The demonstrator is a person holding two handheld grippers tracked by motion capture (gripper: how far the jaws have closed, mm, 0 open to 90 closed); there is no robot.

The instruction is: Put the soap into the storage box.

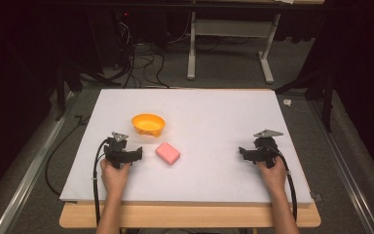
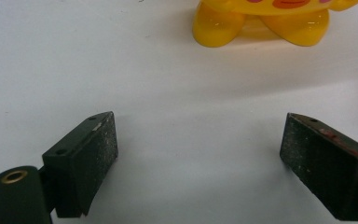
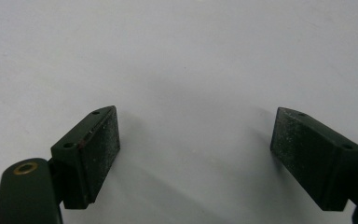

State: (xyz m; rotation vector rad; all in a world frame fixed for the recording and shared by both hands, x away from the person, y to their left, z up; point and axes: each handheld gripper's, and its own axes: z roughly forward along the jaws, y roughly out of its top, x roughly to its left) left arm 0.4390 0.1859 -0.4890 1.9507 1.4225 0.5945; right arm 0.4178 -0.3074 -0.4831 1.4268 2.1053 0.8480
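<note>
while empty, left gripper [image 1: 122, 155] sits just below yellow bowl [image 1: 148, 124].

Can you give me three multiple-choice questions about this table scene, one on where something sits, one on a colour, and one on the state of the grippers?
1. Where does the pink rounded soap-like block lie relative to the orange footed plastic bowl?
A. On the nearer side of it, a little to the right
B. Inside it
C. Behind it at the far edge

2. What colour is the board that they rest on?
A. Green
B. White
C. Black

3. How do the left gripper and the right gripper stand?
A. Both shut on the block
B. One open, one shut
C. Both open and empty

Answers: 1 A, the high view shows the block nearer the person. 2 B, the board is plain white. 3 C, both gripper views show jaws wide apart over bare board.
</note>
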